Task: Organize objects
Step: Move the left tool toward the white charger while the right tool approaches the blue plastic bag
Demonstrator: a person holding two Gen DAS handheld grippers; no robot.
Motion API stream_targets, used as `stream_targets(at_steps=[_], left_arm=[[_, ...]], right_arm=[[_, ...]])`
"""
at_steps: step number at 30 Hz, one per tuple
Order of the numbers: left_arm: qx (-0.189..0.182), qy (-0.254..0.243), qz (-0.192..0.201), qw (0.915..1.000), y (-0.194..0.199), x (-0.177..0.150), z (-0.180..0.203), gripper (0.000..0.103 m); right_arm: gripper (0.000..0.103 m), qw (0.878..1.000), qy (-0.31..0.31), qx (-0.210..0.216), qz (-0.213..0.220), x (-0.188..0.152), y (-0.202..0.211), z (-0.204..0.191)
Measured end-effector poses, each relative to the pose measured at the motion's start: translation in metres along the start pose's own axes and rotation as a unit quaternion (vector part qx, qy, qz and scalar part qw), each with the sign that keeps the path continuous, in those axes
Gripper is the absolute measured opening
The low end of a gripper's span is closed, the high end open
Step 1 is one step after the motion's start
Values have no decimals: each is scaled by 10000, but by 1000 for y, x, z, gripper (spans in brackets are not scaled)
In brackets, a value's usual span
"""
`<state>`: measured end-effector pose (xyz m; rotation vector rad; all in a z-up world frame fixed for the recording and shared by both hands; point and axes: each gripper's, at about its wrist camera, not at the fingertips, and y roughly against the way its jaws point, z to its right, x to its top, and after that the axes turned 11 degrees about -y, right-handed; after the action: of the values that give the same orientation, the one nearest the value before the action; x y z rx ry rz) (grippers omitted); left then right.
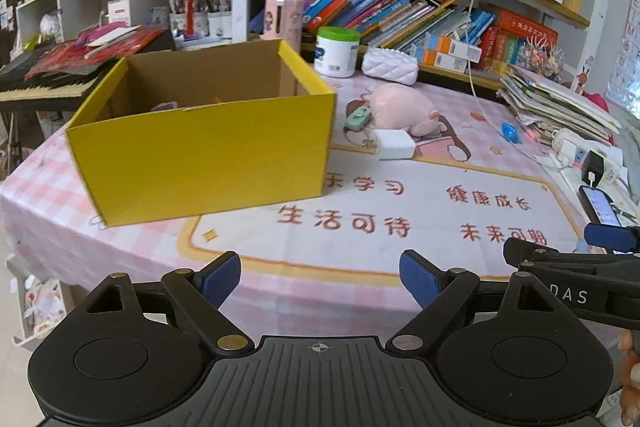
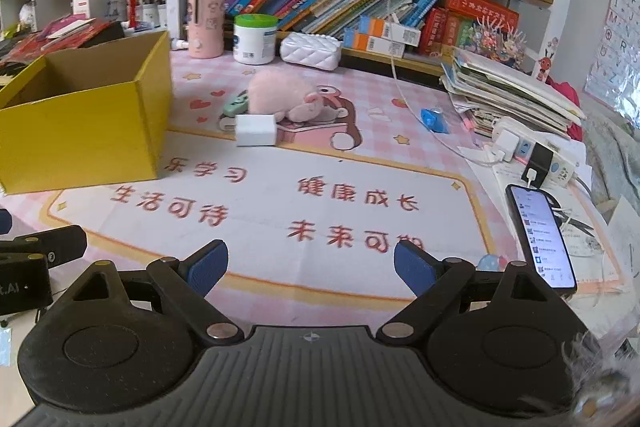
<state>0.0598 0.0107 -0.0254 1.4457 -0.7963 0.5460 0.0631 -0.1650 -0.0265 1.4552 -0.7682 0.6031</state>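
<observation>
The inside of the yellow box is seen only from the left wrist: a small pink item and an orange scrap lie at its bottom, too hidden to be identified. The phone, lit and plugged in, is shown whole only from the right wrist. Both claws are spread wide and empty: the left gripper and the right gripper are held above the mat's near edge. A plush pig, white charger and green gadget lie together just right of the box.
</observation>
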Motion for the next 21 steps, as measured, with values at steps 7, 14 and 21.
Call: stream_targets(at_steps=[7,14,21], left_arm=[[-14,8,18,10000,-23,24,23,89],[15,64,45,10000,-47,48,47,89],[94,170,62,9998,-71,69,72,89]], right_arm=[[90,10000,-45,-46,-19,25,-23,26],[90,10000,13,-29,18,56,-48,53],[90,10000,-15,5,82,83,-73,84]])
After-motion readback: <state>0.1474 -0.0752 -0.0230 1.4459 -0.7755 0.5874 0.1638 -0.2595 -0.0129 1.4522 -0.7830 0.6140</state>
